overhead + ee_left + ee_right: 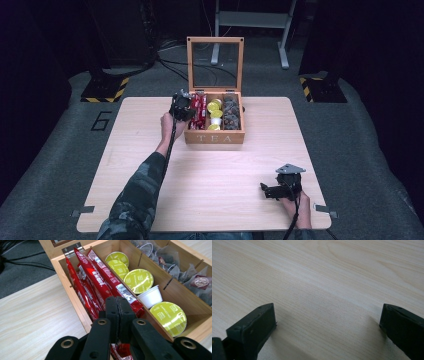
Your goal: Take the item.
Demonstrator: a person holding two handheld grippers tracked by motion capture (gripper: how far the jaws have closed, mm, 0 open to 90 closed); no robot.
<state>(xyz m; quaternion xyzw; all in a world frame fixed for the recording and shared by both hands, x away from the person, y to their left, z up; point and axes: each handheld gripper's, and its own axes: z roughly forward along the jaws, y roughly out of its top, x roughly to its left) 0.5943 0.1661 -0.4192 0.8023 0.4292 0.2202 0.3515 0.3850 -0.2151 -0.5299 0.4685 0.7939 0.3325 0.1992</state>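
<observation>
A wooden box (215, 138) marked TEA stands open at the table's far middle, its glass lid (215, 62) upright. Its left compartment holds red sachets (86, 283), the middle one yellow-green capsules (139, 280) and one overturned white capsule (151, 296), the right one dark tea bags (186, 273). My left gripper (117, 301) hovers over the left compartment, jaws pressed together on the end of a red sachet (132, 303). From above, the left gripper (181, 107) sits at the box's left edge. My right gripper (265, 190) rests low over bare table at the near right, jaws wide apart (328, 315).
The light wooden table (150, 165) stands on grey carpet. Black cables (175, 65) and a metal stand's feet (282, 55) lie on the floor behind the box. A camouflage sleeve (137, 200) reaches in from the bottom left.
</observation>
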